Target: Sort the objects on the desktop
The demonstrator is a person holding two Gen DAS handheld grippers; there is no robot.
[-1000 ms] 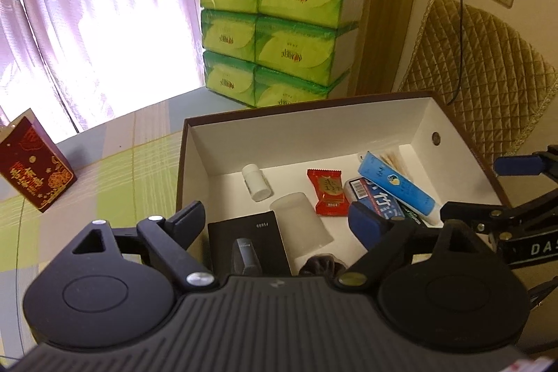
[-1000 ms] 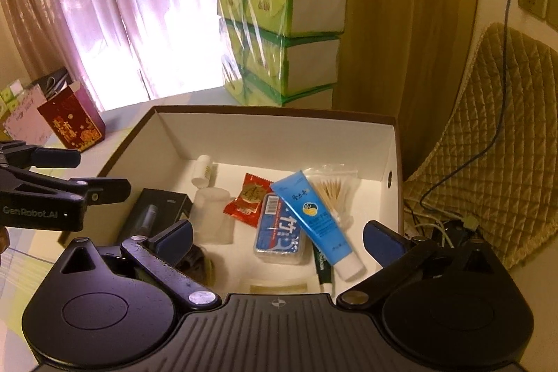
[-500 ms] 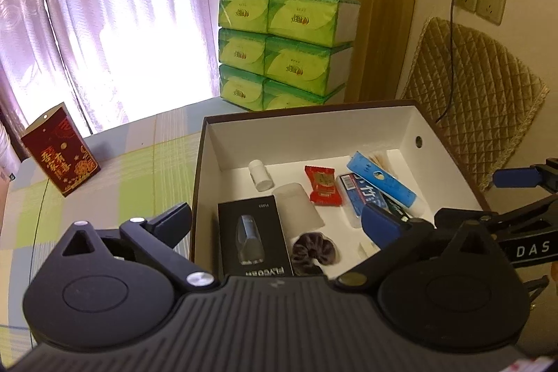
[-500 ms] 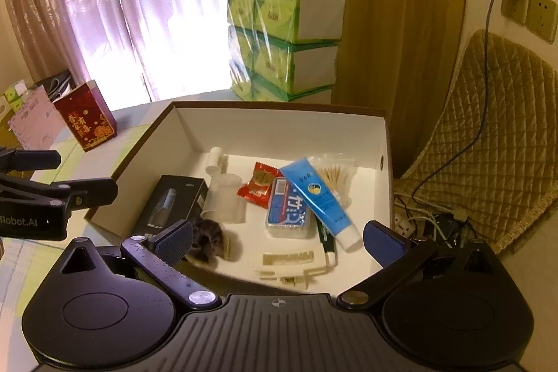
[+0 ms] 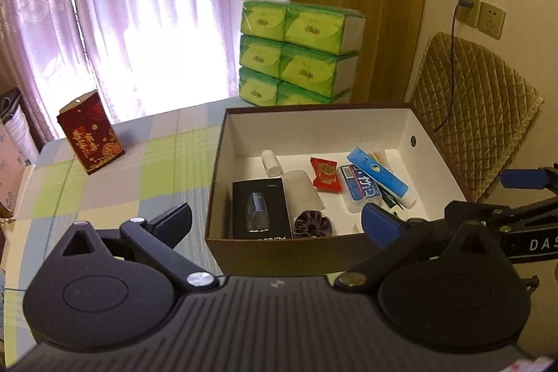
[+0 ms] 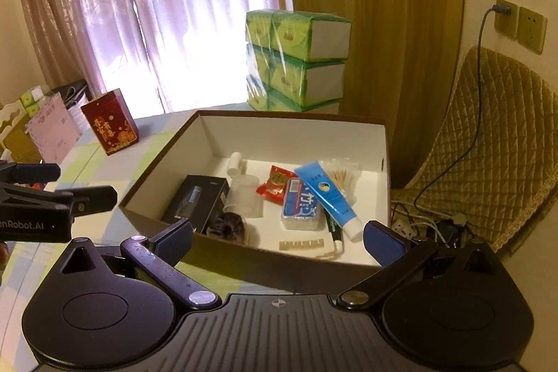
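A brown box (image 5: 279,255) with a white inside stands on the checked tablecloth (image 5: 122,176). In it lie a black carton (image 5: 259,211), a white bottle (image 5: 271,161), a clear cup (image 5: 302,189), a red packet (image 5: 324,175), a blue pack (image 5: 359,187), a blue tube (image 5: 382,176) and a dark scrunchie (image 5: 308,225). My left gripper (image 5: 277,222) hangs open over the box's near wall, holding nothing. My right gripper (image 6: 279,241) is open and empty at the near edge of the box (image 6: 289,117). The tube (image 6: 326,194) and a pale comb (image 6: 301,244) show there too.
Stacked green tissue packs (image 5: 300,54) stand behind the box by the curtain. A red gift bag (image 5: 90,135) sits at the left on the table. A quilted chair (image 5: 477,100) and a wall socket (image 5: 467,9) with a cable are to the right.
Both grippers have drawn back and upward from the box, which now looks smaller and farther off. The left jaws have spread a little wider. The items in the box lie unmoved.
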